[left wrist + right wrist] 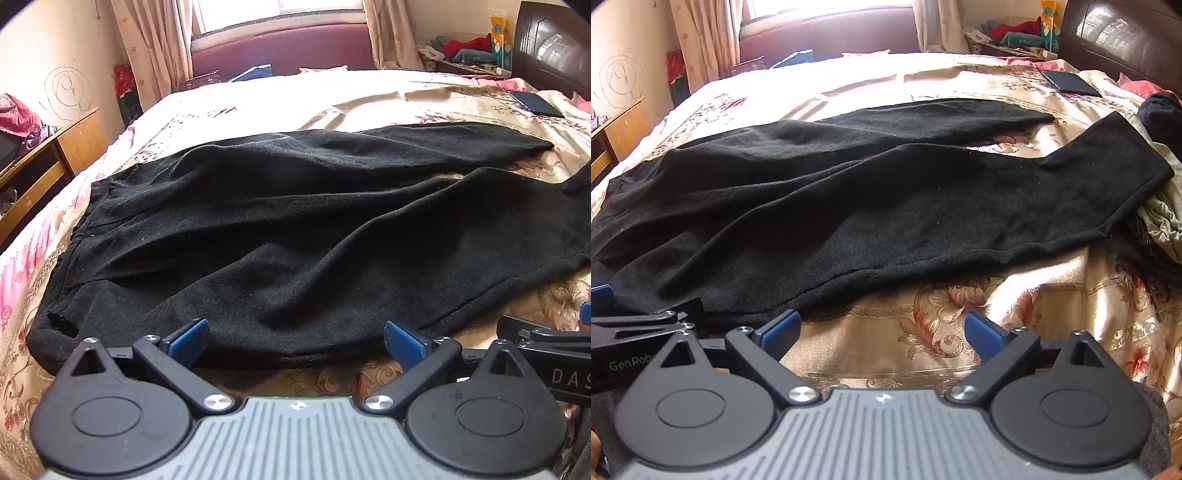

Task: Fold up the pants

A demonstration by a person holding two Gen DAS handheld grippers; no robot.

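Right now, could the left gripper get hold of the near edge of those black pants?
Probably yes: the left gripper is open, the pants edge lies right at its fingertips, nothing between.

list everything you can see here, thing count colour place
pants: one, black, spread flat across the bed, legs to the right
bedspread: one, gold and pink floral, under the pants
phone-like slab: one, dark, far right on the bed
clothes heap: one, grey-green and dark, right edge of the bed
wooden desk: one, brown, left of the bed
curtains: pair, cream, by the window
headboard: one, dark brown, far right
left gripper: jaws open, at the pants' near edge
right gripper: jaws open, over bare bedspread
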